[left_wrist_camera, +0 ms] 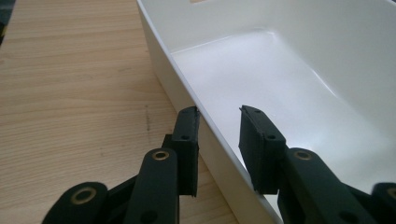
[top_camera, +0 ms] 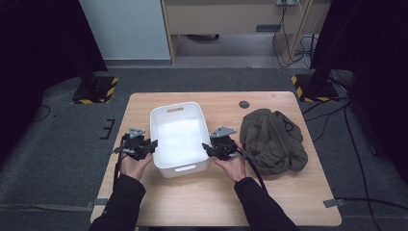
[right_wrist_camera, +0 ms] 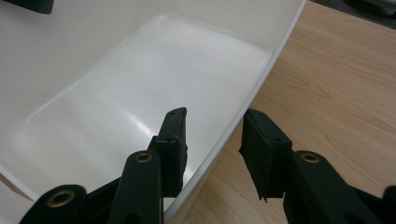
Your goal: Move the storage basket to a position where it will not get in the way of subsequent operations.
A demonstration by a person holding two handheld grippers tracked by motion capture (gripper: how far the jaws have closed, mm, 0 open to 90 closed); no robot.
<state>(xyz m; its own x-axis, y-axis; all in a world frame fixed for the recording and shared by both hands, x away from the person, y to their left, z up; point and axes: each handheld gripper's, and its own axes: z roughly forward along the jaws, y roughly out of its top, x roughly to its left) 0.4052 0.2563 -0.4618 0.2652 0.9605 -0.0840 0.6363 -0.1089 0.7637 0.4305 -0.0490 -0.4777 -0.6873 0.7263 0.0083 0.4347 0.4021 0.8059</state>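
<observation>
An empty white plastic bin [top_camera: 175, 105] with handle slots stands in the middle of the wooden table. My left gripper [top_camera: 153, 144] is at the bin's left wall. In the left gripper view its jaws [left_wrist_camera: 218, 116] straddle that wall [left_wrist_camera: 163, 60], one pad outside close to it and one inside with a gap. My right gripper [top_camera: 206, 147] is at the bin's right wall. Its jaws [right_wrist_camera: 217, 115] straddle the rim [right_wrist_camera: 275, 56], with space on both sides. Both grippers are open.
A crumpled olive-green cloth bag [top_camera: 273, 139] lies right of the bin, close to my right hand. A round cable hole [top_camera: 244, 104] sits at the table's far side. Bare tabletop [top_camera: 202, 197] stretches along the near edge between the forearms.
</observation>
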